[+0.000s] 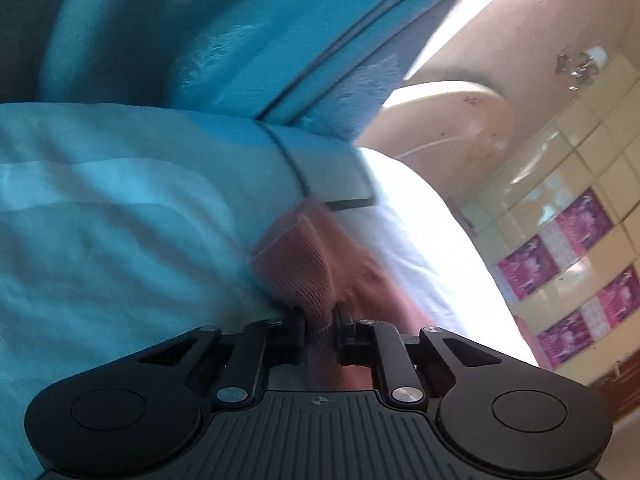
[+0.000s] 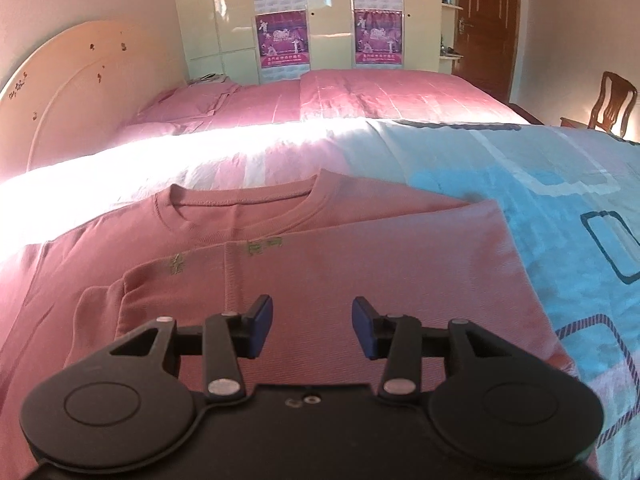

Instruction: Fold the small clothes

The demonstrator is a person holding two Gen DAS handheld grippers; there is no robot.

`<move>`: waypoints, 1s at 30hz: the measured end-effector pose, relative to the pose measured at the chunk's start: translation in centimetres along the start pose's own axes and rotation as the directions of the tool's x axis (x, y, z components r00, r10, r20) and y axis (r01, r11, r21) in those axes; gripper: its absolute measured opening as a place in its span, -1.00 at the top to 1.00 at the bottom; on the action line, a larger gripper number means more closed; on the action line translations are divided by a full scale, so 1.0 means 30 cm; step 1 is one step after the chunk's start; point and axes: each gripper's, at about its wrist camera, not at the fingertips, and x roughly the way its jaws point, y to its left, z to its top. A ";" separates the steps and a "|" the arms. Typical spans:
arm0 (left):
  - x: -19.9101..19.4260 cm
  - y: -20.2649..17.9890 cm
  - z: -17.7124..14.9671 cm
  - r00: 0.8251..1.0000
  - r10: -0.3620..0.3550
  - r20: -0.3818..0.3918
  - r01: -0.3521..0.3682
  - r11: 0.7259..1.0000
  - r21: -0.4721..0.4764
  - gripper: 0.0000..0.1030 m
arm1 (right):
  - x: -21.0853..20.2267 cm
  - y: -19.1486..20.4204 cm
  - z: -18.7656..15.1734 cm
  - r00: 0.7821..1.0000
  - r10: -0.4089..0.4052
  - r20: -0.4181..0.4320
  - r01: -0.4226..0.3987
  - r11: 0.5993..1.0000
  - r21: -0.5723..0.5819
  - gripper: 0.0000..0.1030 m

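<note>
Pink knit sweater (image 2: 304,280) is lying on the blue quilt (image 2: 540,208); the left gripper (image 1: 322,320) is pinching its ribbed edge, while the right gripper (image 2: 312,326) is hovering spread above it.

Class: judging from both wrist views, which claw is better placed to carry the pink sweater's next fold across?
Left, probably. The left claw is already shut on pink sweater fabric, so it can carry the fold. The right claw hangs open above the sweater, gripping nothing.

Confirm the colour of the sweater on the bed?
Dusty pink sweater, seen best in the right wrist view.
</note>
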 end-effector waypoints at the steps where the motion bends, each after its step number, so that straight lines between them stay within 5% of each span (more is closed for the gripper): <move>1: -0.010 -0.032 -0.004 1.000 -0.031 0.004 0.031 0.999 0.031 0.77 | -0.005 -0.002 0.003 1.000 -0.007 0.003 0.007 1.000 -0.002 0.18; 5: -0.027 -0.230 -0.093 0.987 -0.153 -0.040 0.157 0.971 0.180 0.78 | -0.021 -0.030 0.001 1.000 -0.019 0.010 0.019 1.000 0.008 0.18; 8: -0.040 -0.416 -0.216 0.965 -0.237 -0.112 0.260 0.923 0.285 0.78 | -0.026 -0.049 -0.007 1.000 -0.020 0.010 0.019 1.000 0.021 0.18; 14: -0.034 -0.782 -0.545 0.888 -0.334 -0.316 0.448 0.779 0.438 0.77 | -0.036 -0.066 -0.028 1.000 0.010 0.010 -0.010 0.998 0.061 0.18; 16: -0.050 -0.881 -0.639 0.878 -0.328 -0.348 0.469 0.733 0.493 0.77 | -0.038 -0.073 -0.033 1.000 0.022 0.009 -0.023 0.997 0.077 0.18; 23: -0.077 -1.156 -0.927 0.883 -0.206 -0.421 0.460 0.558 0.690 0.77 | -0.041 -0.099 -0.027 0.995 0.103 0.005 -0.102 0.977 0.189 0.18; 26: -0.056 -1.225 -1.044 0.865 -0.132 -0.483 0.480 0.497 0.723 0.76 | -0.037 -0.113 -0.030 0.990 0.143 -0.006 -0.137 0.964 0.229 0.18; 28: -0.064 -1.249 -1.094 0.868 -0.134 -0.478 0.481 0.463 0.744 0.53 | -0.029 -0.128 -0.034 0.985 0.173 -0.019 -0.161 0.948 0.273 0.13; 30: -0.091 -1.278 -1.105 0.850 -0.165 -0.501 0.519 0.426 0.741 -0.16 | -0.023 -0.138 -0.040 0.977 0.212 -0.023 -0.194 0.930 0.313 -0.01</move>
